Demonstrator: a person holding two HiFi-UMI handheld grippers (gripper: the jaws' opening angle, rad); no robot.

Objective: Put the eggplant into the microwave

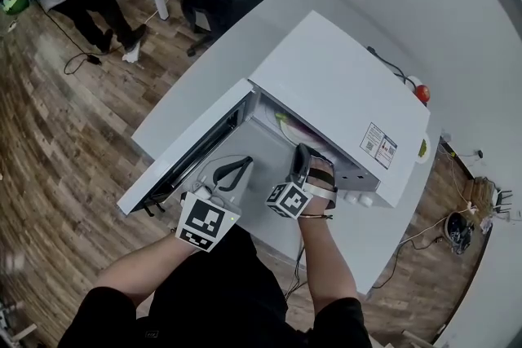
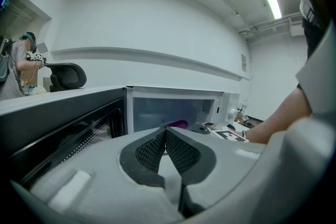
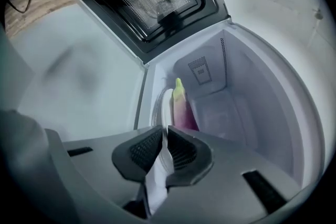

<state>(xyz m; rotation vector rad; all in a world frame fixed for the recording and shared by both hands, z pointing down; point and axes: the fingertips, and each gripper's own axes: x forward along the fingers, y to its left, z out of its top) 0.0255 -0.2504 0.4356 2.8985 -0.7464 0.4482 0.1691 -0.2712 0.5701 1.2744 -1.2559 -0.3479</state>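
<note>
Right gripper view: smooth purple eggplant (image 3: 182,112), green-tipped, lies on the round white plate (image 3: 160,105) inside the boxy microwave (image 3: 252,113). Right gripper (image 3: 164,130) has its mesh-textured jaws barely apart and empty; left gripper (image 2: 165,130) has its tips touching.

The person wears a black top (image 1: 220,293) with short sleeves (image 1: 106,315). A thin dark band (image 1: 315,216) circles the right wrist. Each hand carries a tool of pale grey moulded plastic.

From the head view, the left claw (image 1: 233,173) shows two dark curved fingers. Close up, its jaws are smooth grey shells faced with black left pads (image 2: 149,150) of fine cross-hatched mesh. The left cube (image 1: 204,222) at its rear is white with bold black square markers.

The right claw (image 1: 303,157) is built alike. It has black meshed right pads (image 3: 181,150), a white-and-black right cube (image 1: 287,200), and dark rectangular slots (image 3: 265,191) cut into its grey body.
</note>
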